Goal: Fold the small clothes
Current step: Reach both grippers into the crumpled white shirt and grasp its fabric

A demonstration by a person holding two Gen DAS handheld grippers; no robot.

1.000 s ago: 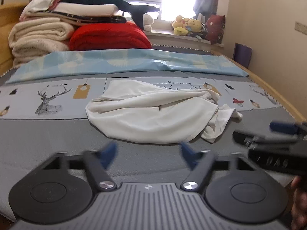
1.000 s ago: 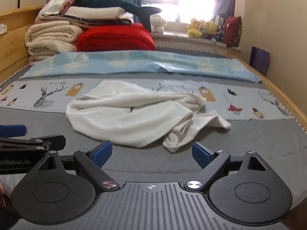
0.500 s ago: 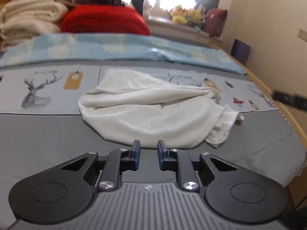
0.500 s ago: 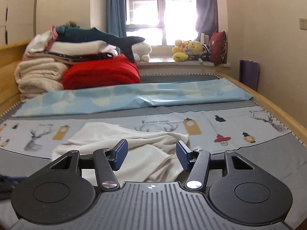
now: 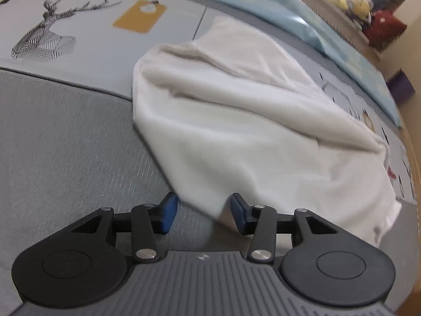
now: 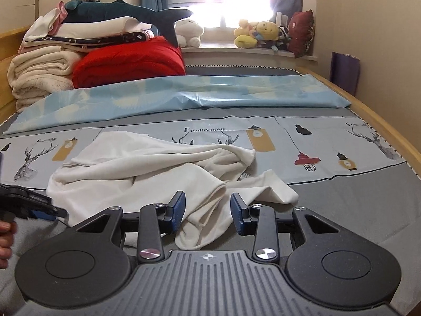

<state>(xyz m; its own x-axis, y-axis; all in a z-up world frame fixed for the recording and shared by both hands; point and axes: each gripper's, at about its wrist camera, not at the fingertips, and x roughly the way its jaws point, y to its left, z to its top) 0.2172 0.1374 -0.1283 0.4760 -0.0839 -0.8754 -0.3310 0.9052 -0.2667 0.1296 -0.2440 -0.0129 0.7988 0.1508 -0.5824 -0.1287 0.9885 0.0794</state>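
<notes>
Blue-padded left tongs (image 5: 201, 212) and right tongs (image 6: 208, 212) both gape around the white garment's (image 6: 147, 168) near edge.

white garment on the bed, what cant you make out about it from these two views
- Left wrist view: the white garment is motion-blurred, so whether the left tongs touch its near edge is unclear.
- Left wrist view: its right end is cut off by the fisheye rim.
- Right wrist view: the right tongs body hides the near hem.
- Either view: crumpled folds hide what kind of garment it is.

Soft matt white cloth garment (image 6: 147, 173); grey woven bedsheet (image 5: 65, 137), glossy blue cover (image 6: 184, 97), wooden bedframe (image 6: 381, 121)
</notes>
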